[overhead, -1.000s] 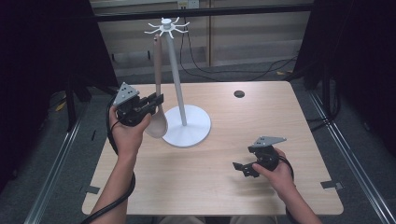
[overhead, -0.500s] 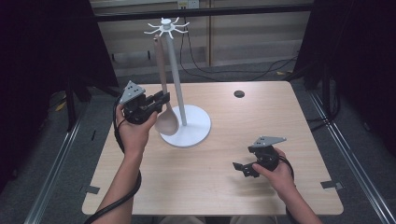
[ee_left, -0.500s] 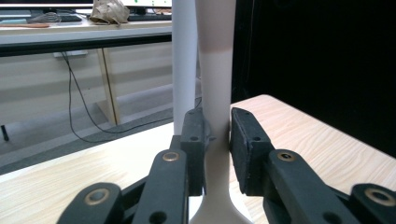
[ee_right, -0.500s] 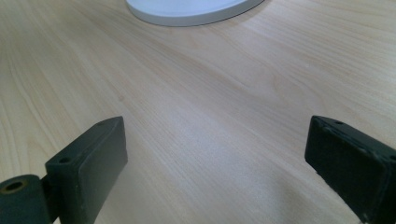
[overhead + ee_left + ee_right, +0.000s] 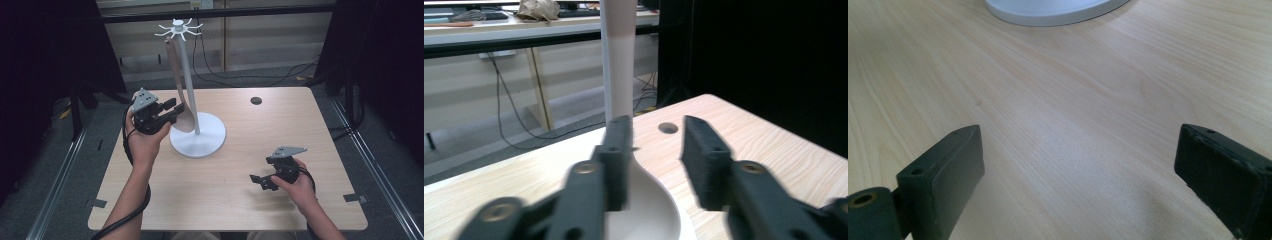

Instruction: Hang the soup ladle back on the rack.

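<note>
Wooden spoon (image 5: pixel 181 95) is hanging from a hook at the top of the white stand (image 5: pixel 186 75), handle running down alongside the pole, bowl low and just over the stand's round base (image 5: pixel 212 137). In the left gripper view the spoon bowl (image 5: pixel 644 210) is sitting between the two jaws, one jaw touching or nearly touching it, the other standing apart with a clear gap. So the left tongs (image 5: pixel 170 111) are parted, not clamping yet. Right tongs (image 5: pixel 261 181) are resting low over the counter (image 5: pixel 225 200), well apart from the stand, jaws wide in the right gripper view, holding nothing.

Step in hand looks like taking hold of the spoon at its bowl end. To do it well: centre the bowl between the jaws before squeezing, since a curved bowl is likely to slip or twist under flat pads. Gripping nearer the neck would probably hold better. Close gently, then lift up along the pole so the handle's top clears the hook without dragging the stand. Right tongs could steady the base if it tips.
</note>
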